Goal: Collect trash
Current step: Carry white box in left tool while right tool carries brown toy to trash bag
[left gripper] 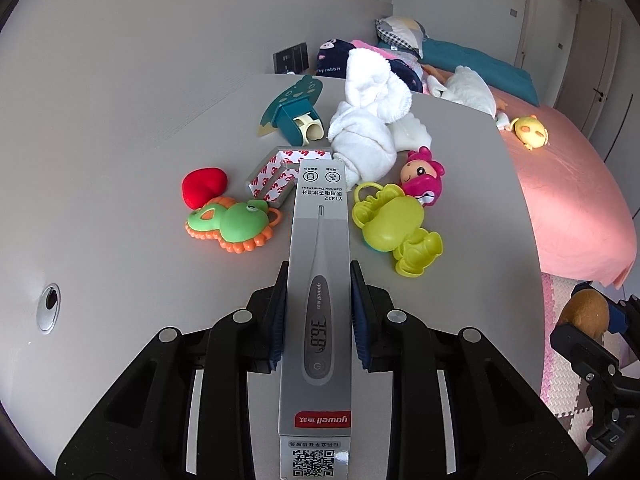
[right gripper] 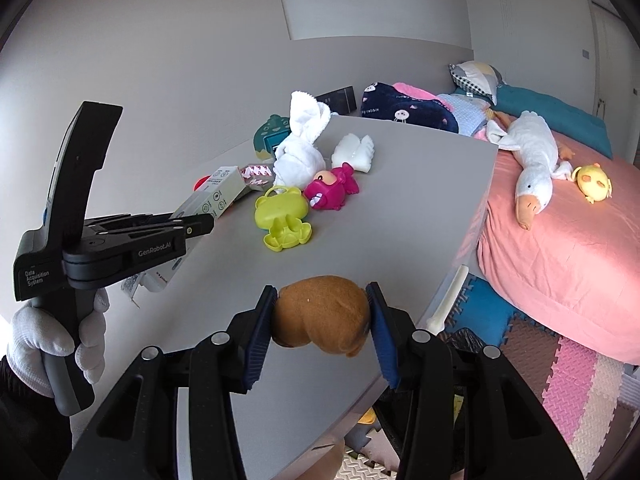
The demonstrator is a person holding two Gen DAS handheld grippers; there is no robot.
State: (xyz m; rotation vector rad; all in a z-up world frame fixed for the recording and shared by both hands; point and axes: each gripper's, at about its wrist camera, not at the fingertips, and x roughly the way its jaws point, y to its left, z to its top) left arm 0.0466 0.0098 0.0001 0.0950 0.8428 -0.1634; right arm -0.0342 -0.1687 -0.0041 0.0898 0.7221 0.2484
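Grey table point(right gripper: 400, 208): left gripper point(left gripper: 319, 280) pinches thermometer box point(left gripper: 318, 264), right gripper point(right gripper: 322, 300) brown plush point(right gripper: 320, 312).

A smooth, matt grey desk point(left gripper: 120, 184) carries a mix of finishes: a thermometer box point(left gripper: 318, 280) of lightly glossy printed cardboard, a fluffy white terry cloth point(left gripper: 368, 120), and glossy moulded plastic in the yellow-green toy point(left gripper: 394, 224) and the pink doll point(left gripper: 422, 178). The green frog teether point(left gripper: 232, 222) looks soft and rubbery, the red heart point(left gripper: 204, 186) matt and velvety. A brown plush toy point(right gripper: 320, 312) shows short fuzzy pile between ribbed blue pads on the matt black plastic right tool point(right gripper: 322, 316). A knitted white glove point(right gripper: 48, 336) covers the hand. The pink bed cover point(right gripper: 560, 248) is smooth woven cloth.
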